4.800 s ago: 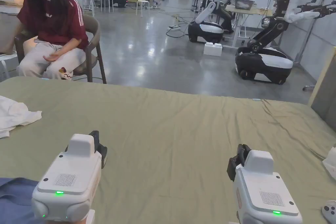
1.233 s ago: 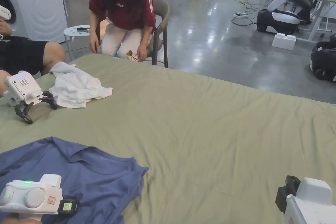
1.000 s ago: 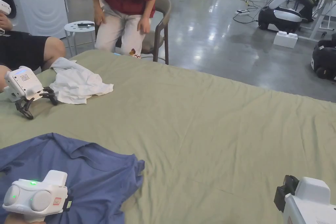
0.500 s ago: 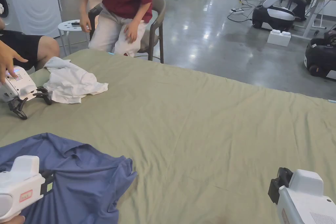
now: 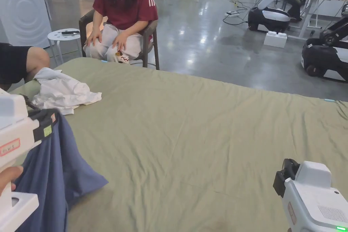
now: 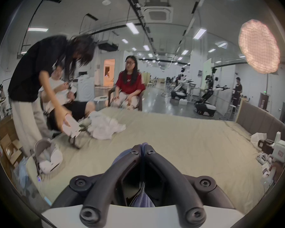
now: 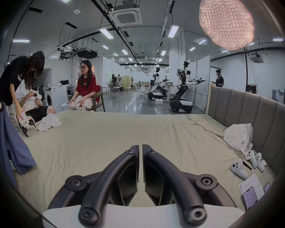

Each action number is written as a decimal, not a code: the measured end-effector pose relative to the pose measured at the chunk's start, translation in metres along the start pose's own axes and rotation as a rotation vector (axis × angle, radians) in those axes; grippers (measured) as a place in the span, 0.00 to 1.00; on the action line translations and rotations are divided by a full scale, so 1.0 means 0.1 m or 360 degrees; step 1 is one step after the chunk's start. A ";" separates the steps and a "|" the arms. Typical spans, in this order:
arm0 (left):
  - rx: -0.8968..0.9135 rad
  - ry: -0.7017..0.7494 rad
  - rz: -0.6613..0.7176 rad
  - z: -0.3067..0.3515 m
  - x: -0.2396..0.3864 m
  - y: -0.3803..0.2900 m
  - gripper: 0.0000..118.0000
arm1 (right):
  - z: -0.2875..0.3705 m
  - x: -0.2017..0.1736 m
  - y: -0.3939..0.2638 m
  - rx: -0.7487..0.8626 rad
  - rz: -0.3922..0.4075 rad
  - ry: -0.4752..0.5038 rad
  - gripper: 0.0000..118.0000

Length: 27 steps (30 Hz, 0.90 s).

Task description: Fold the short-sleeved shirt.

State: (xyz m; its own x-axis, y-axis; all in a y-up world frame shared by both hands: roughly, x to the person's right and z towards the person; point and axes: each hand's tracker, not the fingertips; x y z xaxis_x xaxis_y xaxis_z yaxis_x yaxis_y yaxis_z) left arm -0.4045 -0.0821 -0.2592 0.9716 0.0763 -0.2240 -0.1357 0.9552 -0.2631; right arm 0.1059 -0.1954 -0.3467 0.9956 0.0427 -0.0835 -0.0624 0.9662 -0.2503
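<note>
Since the earlier frame the left gripper [image 6: 142, 149] has hoisted the blue short-sleeved shirt [image 5: 57, 171] off the green bedsheet [image 5: 204, 134]; it hangs at near left, jaws clamped on it. The right gripper [image 7: 140, 149] waits nearly closed, empty. No fold made yet.

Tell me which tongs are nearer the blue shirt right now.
Left. The left tongs are shut on the blue shirt, holding it up off the bed. The right tongs are closed with nothing in them, well off to its right above bare sheet.
</note>
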 end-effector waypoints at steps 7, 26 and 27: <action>0.0152 -0.0362 -0.0066 -0.08 0.92 0.44 0.00 | 0.14 0.24 0.07 0.0050 -0.0039 -0.0054 0.03; -0.0333 -0.1264 -0.0264 -0.72 3.81 -0.67 0.00 | 0.51 1.17 -0.11 0.0039 -0.0139 -0.0343 0.03; -0.0385 -0.1283 -0.0270 -0.72 3.88 -0.82 0.00 | 0.52 1.20 -0.14 0.0032 -0.0141 -0.0353 0.03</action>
State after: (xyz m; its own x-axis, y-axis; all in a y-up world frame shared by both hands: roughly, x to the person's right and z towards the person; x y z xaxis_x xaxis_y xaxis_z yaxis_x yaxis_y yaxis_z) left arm -0.0300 -0.1512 -0.3925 0.8112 0.2051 0.5476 0.0756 0.8918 -0.4460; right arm 0.2302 -0.1900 -0.3031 0.9882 0.0104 0.1526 0.0249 0.9734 -0.2279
